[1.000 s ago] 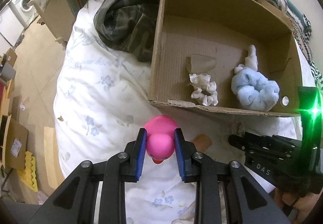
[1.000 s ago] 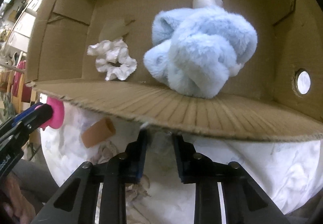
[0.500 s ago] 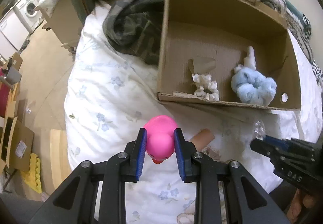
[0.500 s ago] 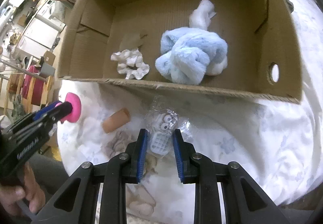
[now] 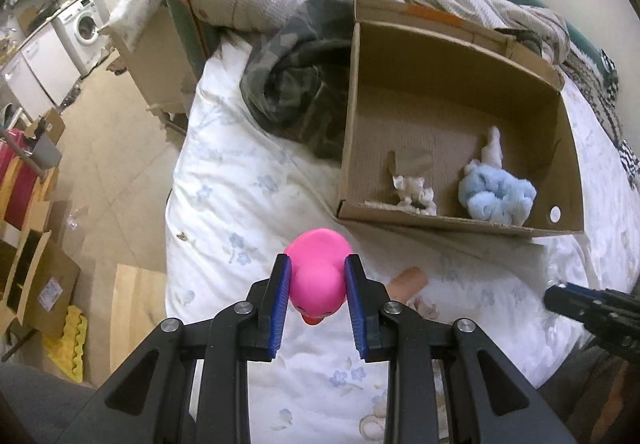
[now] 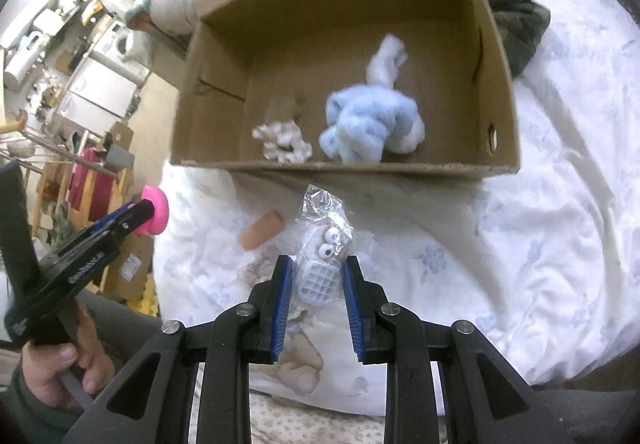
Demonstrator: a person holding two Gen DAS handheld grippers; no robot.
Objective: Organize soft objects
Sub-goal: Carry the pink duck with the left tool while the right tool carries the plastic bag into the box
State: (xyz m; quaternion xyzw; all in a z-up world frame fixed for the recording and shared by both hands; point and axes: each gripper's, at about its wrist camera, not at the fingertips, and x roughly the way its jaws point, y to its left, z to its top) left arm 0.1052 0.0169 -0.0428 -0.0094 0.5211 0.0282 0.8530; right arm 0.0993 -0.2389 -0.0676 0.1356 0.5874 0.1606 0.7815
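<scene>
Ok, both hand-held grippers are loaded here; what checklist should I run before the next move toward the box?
1. Left hand-held gripper shut on the pink duck, pads on both sides: ok.
2. Right hand-held gripper holds the bagged toy between its pads; firm contact: cannot tell.
3. Cardboard box open on top, bare floor left for more: ok.
4. Blue plush and white scrunchie already lie inside: ok.
5. Brown tube lies on the bed sheet, outside the box: not ok.
6. The two grippers are apart, with no overlap: ok.
</scene>
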